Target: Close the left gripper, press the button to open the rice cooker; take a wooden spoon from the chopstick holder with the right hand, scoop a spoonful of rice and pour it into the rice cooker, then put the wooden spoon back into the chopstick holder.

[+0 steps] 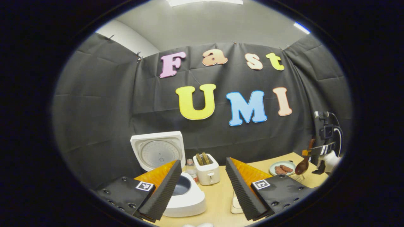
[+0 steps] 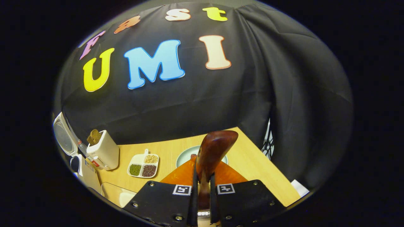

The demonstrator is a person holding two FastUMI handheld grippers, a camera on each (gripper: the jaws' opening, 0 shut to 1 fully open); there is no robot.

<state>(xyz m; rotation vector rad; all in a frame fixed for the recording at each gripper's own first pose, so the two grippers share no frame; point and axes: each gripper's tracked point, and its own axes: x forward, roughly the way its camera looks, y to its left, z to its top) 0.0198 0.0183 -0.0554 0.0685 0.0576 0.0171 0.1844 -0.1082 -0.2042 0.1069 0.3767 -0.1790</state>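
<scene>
Right gripper view: dark glossy wooden spoon (image 2: 214,151) in claw (image 2: 202,192).

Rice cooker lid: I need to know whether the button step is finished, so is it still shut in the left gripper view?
No, the lid stands raised behind the open rice cooker.

Both the left gripper (image 1: 203,186) and the right gripper (image 2: 202,201) carry black screwed plates, each marked with a small square black-and-white tag.
</scene>
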